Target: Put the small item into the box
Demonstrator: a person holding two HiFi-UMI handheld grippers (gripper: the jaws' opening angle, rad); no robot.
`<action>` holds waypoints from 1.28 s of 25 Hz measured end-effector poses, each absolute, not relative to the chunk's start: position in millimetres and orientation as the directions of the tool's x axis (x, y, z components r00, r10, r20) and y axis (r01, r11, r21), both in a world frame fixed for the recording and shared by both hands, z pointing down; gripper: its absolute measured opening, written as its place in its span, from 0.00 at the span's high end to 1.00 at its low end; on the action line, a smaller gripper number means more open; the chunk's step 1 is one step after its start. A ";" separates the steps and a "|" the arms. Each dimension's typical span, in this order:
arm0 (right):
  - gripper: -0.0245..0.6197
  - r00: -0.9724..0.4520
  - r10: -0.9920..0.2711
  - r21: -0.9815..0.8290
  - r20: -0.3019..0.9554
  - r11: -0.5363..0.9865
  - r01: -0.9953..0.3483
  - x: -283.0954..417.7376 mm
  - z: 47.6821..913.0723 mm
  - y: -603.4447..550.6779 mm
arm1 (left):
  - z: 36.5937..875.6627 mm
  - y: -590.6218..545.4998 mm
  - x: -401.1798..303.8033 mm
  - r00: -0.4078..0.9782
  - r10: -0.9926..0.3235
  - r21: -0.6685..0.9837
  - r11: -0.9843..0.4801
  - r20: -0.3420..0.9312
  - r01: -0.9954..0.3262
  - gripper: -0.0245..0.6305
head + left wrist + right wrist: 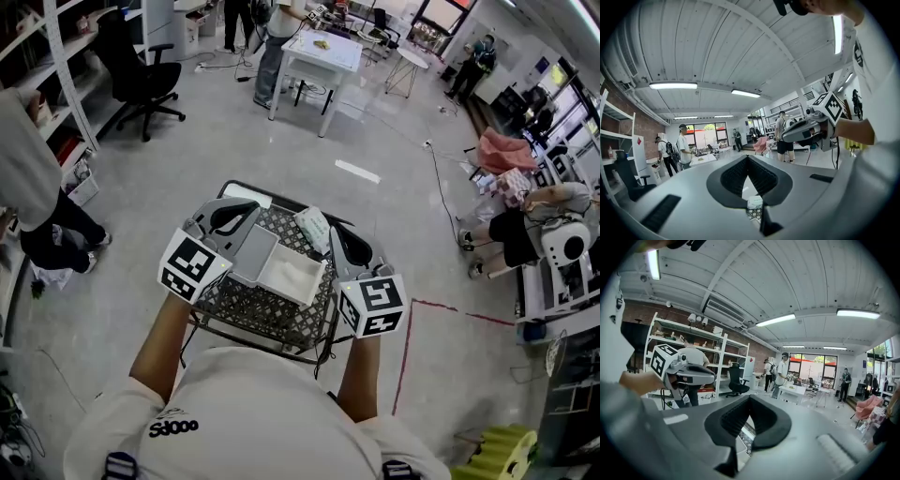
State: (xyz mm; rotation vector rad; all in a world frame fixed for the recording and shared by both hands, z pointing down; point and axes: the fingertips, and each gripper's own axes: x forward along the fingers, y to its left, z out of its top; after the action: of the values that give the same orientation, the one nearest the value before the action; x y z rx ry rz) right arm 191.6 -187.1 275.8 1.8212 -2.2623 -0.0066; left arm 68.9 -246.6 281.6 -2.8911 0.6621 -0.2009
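White and open-topped, the box (pixel 292 274) is sitting in a wire basket (pixel 246 309) with the small packet (pixel 313 228) lying just beyond its far corner, while the left gripper (pixel 246 214) and right gripper (pixel 339 242) are hovering either side of the box, jaws closed and empty.

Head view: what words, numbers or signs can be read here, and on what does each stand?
"ooops", seen upside down and probably so: print on the person's shirt.
No letters: left gripper's marker cube and right gripper's marker cube carry only black square patterns.
Too small to read: any print on the packet.
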 end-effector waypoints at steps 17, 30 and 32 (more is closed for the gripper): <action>0.95 -0.181 -0.965 0.148 0.188 0.210 -0.966 190.7 276.3 -188.7 | 276.3 -242.8 70.2 0.903 -0.418 -0.214 -0.895 0.098 -0.391 0.96; 0.95 -0.209 -0.955 0.155 0.209 0.243 -0.958 180.5 284.5 -187.5 | 282.6 -241.0 69.0 0.907 -0.405 -0.181 -0.907 0.115 -0.381 0.96; 0.95 -0.209 -0.955 0.156 0.209 0.243 -0.957 181.9 286.3 -187.3 | 283.4 -240.9 70.1 0.907 -0.405 -0.180 -0.906 0.113 -0.383 0.96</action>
State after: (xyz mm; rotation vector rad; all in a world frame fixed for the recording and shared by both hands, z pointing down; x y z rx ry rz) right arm 181.9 -187.3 286.3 1.7856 -2.2569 0.0108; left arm 70.1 -240.9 283.4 -2.9166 0.6063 -0.2217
